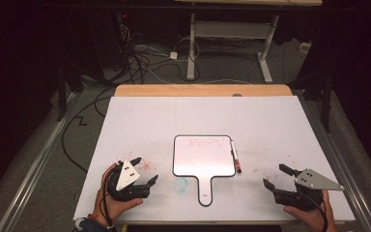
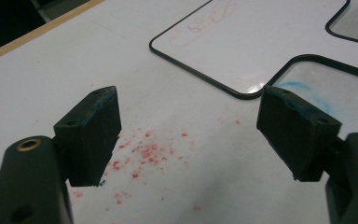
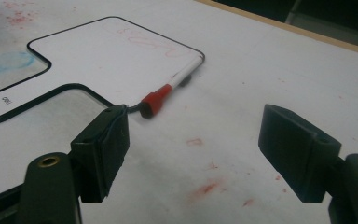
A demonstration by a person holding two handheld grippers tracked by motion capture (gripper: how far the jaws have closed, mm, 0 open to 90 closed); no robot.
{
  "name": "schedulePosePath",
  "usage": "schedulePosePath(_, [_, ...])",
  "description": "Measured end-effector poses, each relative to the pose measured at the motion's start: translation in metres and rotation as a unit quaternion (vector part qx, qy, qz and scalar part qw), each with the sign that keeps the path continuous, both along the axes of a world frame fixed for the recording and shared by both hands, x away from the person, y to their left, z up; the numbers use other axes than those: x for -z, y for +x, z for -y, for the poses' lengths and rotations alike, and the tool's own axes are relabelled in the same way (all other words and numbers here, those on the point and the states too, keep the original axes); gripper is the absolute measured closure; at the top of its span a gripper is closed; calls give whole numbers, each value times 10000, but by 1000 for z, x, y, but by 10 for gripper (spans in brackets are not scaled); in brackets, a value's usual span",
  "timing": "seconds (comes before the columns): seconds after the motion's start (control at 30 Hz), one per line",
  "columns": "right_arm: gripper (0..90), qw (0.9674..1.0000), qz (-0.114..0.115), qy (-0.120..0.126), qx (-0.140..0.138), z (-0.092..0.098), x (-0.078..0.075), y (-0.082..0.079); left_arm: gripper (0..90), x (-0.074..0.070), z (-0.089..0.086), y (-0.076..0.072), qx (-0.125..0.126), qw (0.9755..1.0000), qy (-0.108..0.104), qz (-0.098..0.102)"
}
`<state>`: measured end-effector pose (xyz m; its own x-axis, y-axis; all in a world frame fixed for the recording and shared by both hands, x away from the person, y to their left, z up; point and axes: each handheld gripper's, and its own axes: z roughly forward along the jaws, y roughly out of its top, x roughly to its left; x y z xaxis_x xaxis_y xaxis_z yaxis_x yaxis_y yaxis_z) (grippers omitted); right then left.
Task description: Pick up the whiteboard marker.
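Both grippers, left [image 1: 142, 170] and right [image 1: 274, 176], wide and empty, low in frame, flanking board [image 1: 202, 155] and marker [image 1: 235, 156].

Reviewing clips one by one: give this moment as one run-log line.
left gripper: open, empty | right gripper: open, empty | whiteboard paddle: flat, faint red scribble | red-capped marker: beside its right edge | table: red smudges

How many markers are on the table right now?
1. The red-capped marker lies along the right edge of the paddle whiteboard, cap toward the person, ahead of the open right claw. None seems hidden.
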<state>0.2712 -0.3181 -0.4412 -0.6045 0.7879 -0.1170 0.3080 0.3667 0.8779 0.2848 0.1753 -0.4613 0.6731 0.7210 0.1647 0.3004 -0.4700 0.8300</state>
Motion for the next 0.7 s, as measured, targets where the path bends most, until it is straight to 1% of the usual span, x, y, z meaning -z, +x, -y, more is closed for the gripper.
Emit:
schedulePosePath(0.07, [259,9999,-71,116,-53,2,-1,1,208,3,1,2,13,10000,45,-54])
schedulePosePath(0.13, [255,9998,-95,165,-52,4,0,2,208,5,1,3,24,9999,65,-94])
schedulePosePath(0.17, [255,9998,-81,152,-71,5,0,2,208,6,1,4,15,9999,70,-106])
schedulePosePath(0.23, [256,9999,29,122,-54,5,-3,2,208,6,1,3,44,9999,48,-115])
schedulePosePath(0.27, [256,9999,29,122,-54,5,-3,2,208,6,1,2,61,9999,81,-103])
schedulePosePath(0.33, [256,9999,120,1,-95,3,-4,2,208,6,1,0,84,9999,108,-88])
schedulePosePath(0.47, [262,9996,169,-135,-190,-4,-5,5,208,7,1,-2,83,9999,93,-111])
schedulePosePath(0.5, [266,9996,88,-172,-228,-6,-5,7,208,7,1,-3,76,9999,108,-105])
schedulePosePath(0.57, [269,9994,79,-177,-279,-7,-6,9,209,7,2,-4,104,9998,141,-113])
schedulePosePath(0.63, [276,9991,-208,-80,-358,-9,-6,17,214,9,2,-4,97,9996,230,-140])
schedulePosePath(0.67, [287,9988,-331,-56,-352,-11,-6,22,213,9,2,-5,92,9995,246,-146])
schedulePosePath(0.7, [300,9985,-413,-7,-369,-12,-6,27,214,10,2,-5,86,9995,256,-154])
